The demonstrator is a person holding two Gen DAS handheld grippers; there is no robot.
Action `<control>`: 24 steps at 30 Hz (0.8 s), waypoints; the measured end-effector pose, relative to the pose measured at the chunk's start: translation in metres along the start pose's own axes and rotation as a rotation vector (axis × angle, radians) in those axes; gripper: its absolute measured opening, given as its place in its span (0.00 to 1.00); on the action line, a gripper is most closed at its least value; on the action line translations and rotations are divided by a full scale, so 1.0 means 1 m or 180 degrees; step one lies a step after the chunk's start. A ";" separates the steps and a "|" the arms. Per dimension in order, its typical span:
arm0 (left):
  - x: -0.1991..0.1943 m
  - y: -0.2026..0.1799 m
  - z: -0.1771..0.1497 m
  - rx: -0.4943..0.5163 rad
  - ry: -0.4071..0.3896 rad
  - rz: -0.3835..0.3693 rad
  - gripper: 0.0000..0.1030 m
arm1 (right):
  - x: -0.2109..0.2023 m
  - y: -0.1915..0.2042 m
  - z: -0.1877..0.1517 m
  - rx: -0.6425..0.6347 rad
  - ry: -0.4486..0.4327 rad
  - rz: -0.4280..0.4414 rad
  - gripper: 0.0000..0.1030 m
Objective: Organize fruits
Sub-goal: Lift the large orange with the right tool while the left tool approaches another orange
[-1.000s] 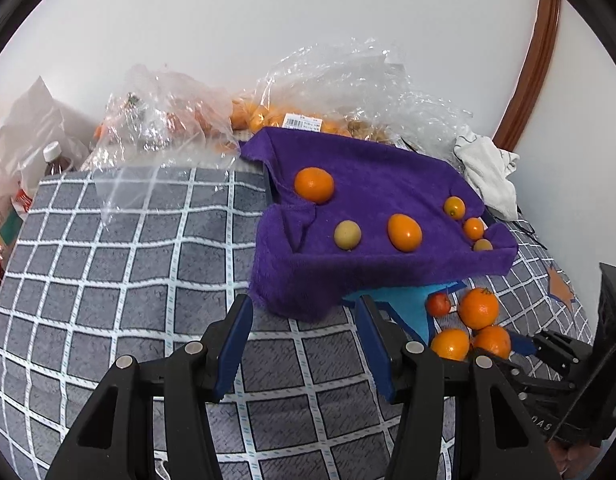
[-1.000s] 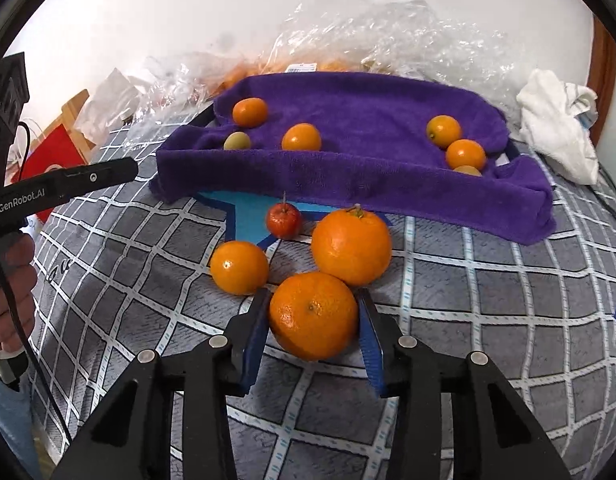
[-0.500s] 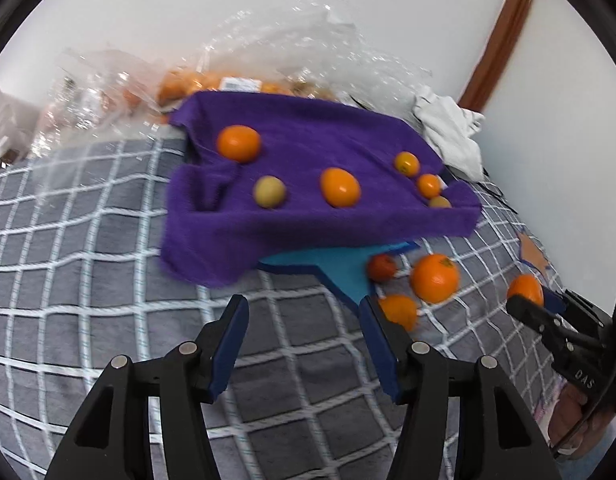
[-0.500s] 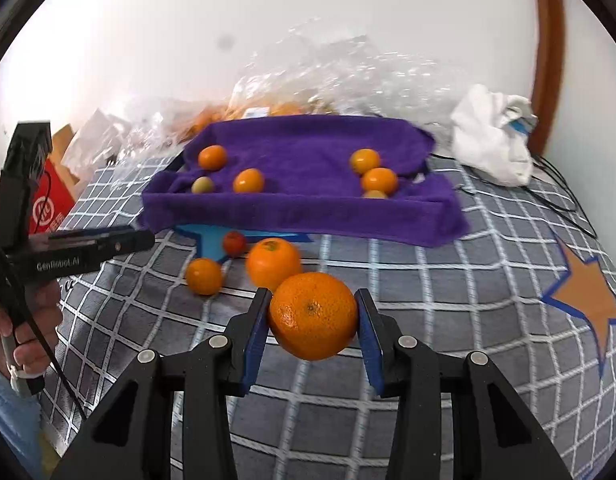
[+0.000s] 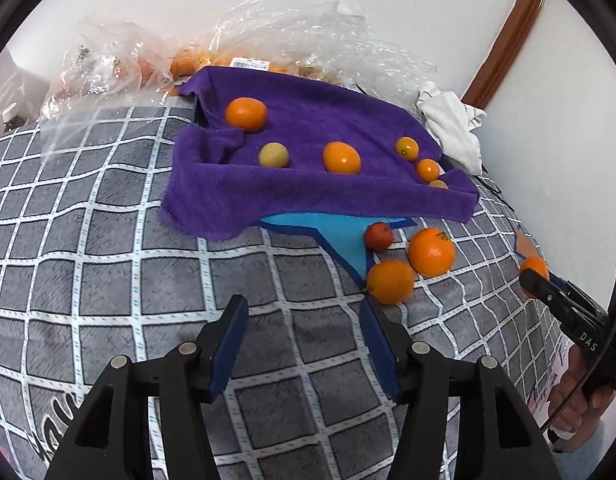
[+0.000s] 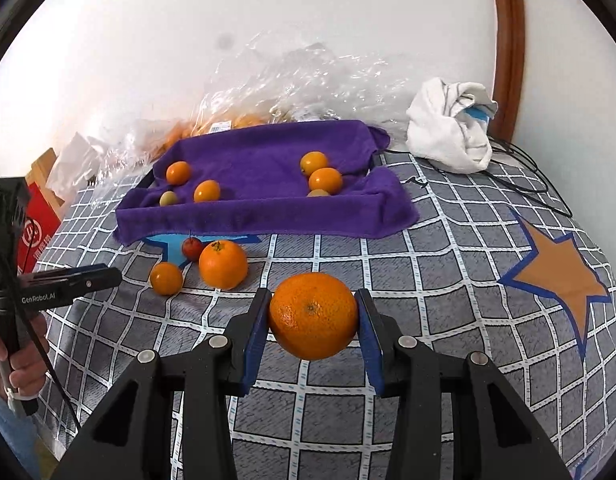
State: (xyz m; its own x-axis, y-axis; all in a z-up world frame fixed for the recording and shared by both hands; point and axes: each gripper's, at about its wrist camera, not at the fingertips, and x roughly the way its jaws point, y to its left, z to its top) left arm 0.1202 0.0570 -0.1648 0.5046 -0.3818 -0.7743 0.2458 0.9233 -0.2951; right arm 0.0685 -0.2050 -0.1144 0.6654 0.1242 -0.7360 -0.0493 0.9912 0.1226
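A big orange [image 6: 312, 316] hangs above the checked bedcover, and my right gripper [image 6: 312, 312] is shut on it. That same orange [image 5: 533, 268] shows at the right edge of the left wrist view. My left gripper [image 5: 304, 320] is open with nothing between its fingers, just left of a loose orange [image 5: 389, 282]. Beside that one lie a larger orange [image 5: 431, 252] and a small red fruit [image 5: 377, 236]. The purple towel [image 5: 308, 192] behind them carries several small oranges and a yellowish fruit [image 5: 274, 155]. My left gripper [image 6: 88, 278] shows at the left of the right wrist view.
Clear plastic bags [image 5: 308, 28] holding more fruit lie against the wall behind the towel. A white cloth [image 6: 447, 136] and black cables [image 6: 519, 168] sit at the back right. A red box [image 6: 36, 224] stands at the left. An orange star patch [image 6: 559, 268] marks the cover.
The right gripper lifted its orange off the cover and carried it away from the loose fruit. The left gripper swung toward the loose oranges, its jaws a little wider.
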 end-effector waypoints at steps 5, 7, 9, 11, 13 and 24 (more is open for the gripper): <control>0.007 -0.029 0.000 0.0127 0.0071 -0.0098 0.54 | -0.005 -0.005 -0.008 -0.0001 -0.0022 0.0033 0.41; 0.013 -0.040 0.000 0.0159 0.0100 -0.0173 0.54 | -0.007 -0.008 -0.012 -0.0019 -0.0016 0.0016 0.41; 0.020 -0.051 0.000 0.0191 0.0124 -0.0144 0.54 | -0.010 -0.013 -0.014 -0.0001 -0.0027 -0.0008 0.41; 0.026 -0.056 0.000 0.0182 0.0105 -0.0047 0.54 | -0.013 -0.020 -0.017 0.0048 -0.0030 0.0016 0.41; 0.030 -0.058 0.002 0.0148 0.0100 0.0018 0.53 | -0.016 -0.025 -0.019 0.0064 -0.0047 0.0001 0.41; 0.040 -0.060 0.006 0.0075 0.0060 0.0159 0.35 | -0.015 -0.030 -0.021 0.0093 -0.0048 0.0049 0.41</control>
State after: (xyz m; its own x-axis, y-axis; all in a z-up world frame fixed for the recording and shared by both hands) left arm 0.1301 -0.0144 -0.1749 0.5010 -0.3342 -0.7983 0.2403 0.9399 -0.2427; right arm 0.0441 -0.2359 -0.1211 0.6760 0.1384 -0.7238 -0.0381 0.9875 0.1532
